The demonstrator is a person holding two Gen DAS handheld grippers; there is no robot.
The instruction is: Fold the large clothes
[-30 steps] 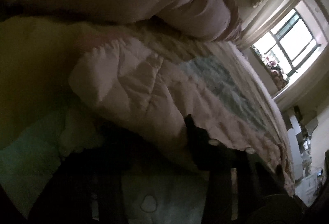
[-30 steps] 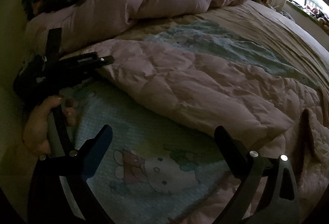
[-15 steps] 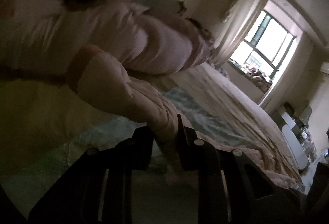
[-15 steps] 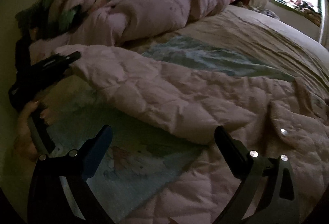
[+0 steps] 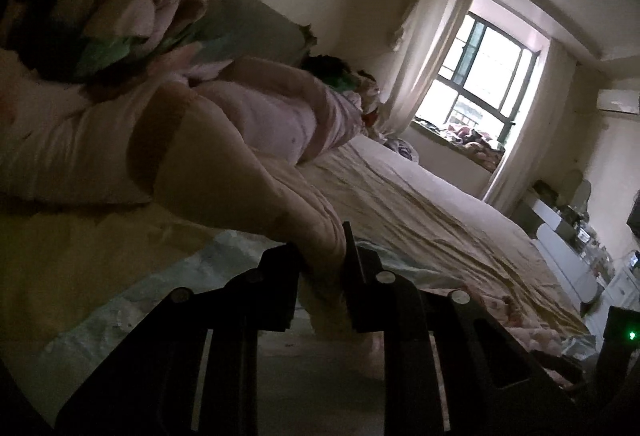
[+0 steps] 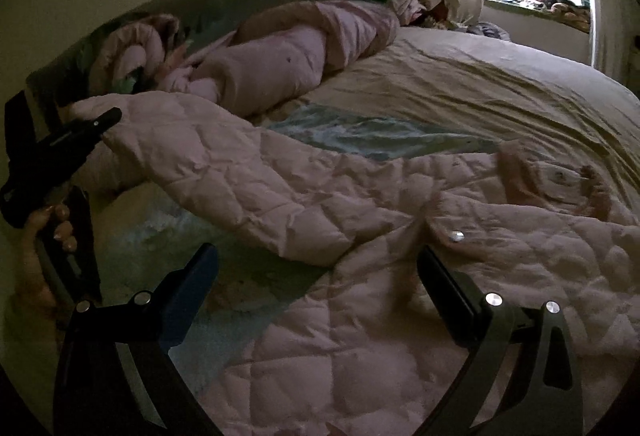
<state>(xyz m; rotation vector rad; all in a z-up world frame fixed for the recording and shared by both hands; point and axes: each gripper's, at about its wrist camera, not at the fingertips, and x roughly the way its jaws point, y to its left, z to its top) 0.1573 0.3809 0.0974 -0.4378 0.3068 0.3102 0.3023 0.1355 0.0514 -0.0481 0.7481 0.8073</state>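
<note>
Bed-side, left tool (image 5: 322, 268) has lifted coat sleeve (image 6: 224, 172).

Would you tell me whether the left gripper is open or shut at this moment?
Shut: the left gripper pinches the pink quilted coat's sleeve, lifting its cuff end off the bed.

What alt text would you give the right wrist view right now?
A pink quilted coat lies spread on a bed, its sleeve pinched and lifted at the cuff by the left gripper. The right gripper hangs open over the coat. Rolled bedding lies behind.
</note>
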